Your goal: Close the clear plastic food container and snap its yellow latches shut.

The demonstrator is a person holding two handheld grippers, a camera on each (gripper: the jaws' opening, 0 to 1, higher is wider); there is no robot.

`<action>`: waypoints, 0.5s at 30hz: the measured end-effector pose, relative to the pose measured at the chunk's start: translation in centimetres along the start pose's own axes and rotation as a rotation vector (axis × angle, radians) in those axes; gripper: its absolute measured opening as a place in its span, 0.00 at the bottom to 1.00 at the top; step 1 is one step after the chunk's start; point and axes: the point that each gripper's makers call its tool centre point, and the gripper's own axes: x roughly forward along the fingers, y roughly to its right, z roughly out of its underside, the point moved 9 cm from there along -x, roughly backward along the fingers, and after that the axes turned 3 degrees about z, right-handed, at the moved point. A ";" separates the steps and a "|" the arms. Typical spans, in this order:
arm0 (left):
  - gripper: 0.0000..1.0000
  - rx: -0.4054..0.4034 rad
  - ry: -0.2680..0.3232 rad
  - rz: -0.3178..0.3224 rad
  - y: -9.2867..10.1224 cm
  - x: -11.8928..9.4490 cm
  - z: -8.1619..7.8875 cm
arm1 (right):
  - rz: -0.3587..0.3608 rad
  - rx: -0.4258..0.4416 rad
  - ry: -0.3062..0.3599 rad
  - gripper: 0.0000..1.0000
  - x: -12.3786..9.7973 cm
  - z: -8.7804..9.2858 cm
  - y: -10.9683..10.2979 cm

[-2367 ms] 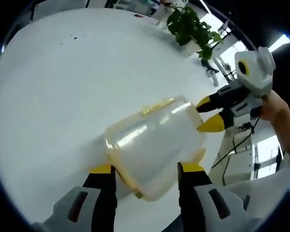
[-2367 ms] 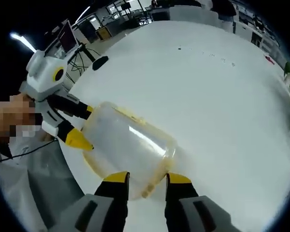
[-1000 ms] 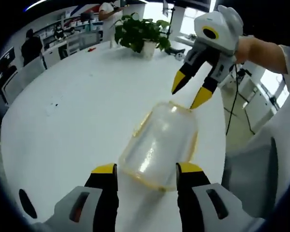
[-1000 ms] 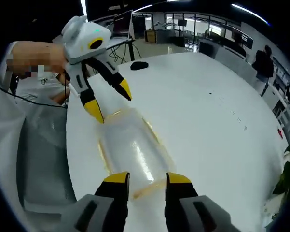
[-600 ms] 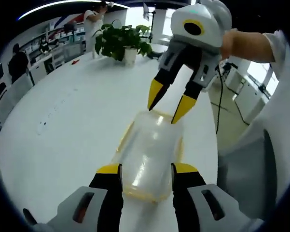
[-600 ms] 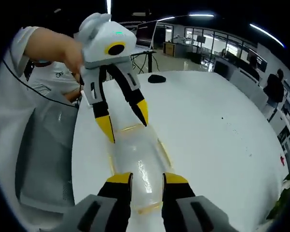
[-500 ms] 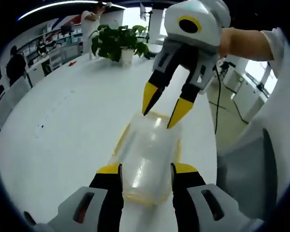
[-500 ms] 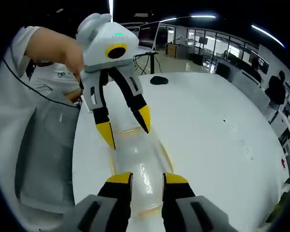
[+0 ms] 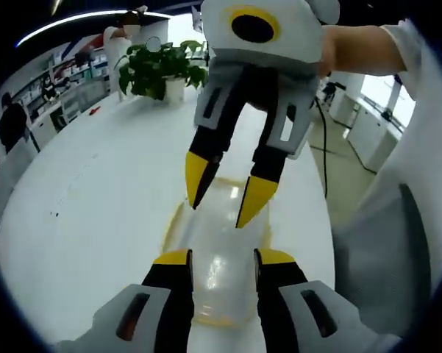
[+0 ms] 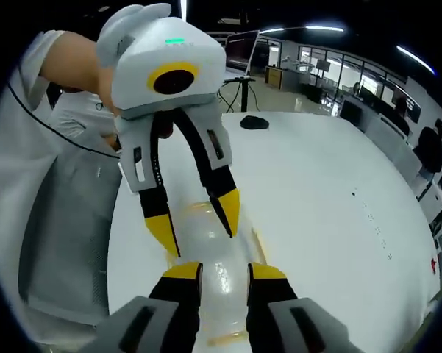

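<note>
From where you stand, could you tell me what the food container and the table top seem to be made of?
Food container: apparently clear glossy plastic with yellow trim; the white surface shows through it and highlights glint. Table top: smooth white, probably laminate or painted board; faint sheen, no grain.

In the left gripper view the right gripper (image 9: 224, 195) covers the far end of the clear container (image 9: 219, 276), so its yellow latches cannot be judged; in the right gripper view the left gripper (image 10: 198, 220) hides that container's (image 10: 213, 283) far end likewise
</note>
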 end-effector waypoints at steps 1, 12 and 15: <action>0.30 0.001 -0.001 0.001 0.0 0.1 0.0 | -0.001 -0.004 -0.001 0.21 0.1 -0.1 0.0; 0.29 0.033 -0.004 0.006 0.4 1.2 -0.1 | -0.020 -0.024 -0.021 0.22 1.7 -0.2 0.5; 0.28 0.040 0.000 0.006 0.4 1.1 -0.1 | -0.026 -0.044 -0.027 0.21 1.7 -0.2 0.6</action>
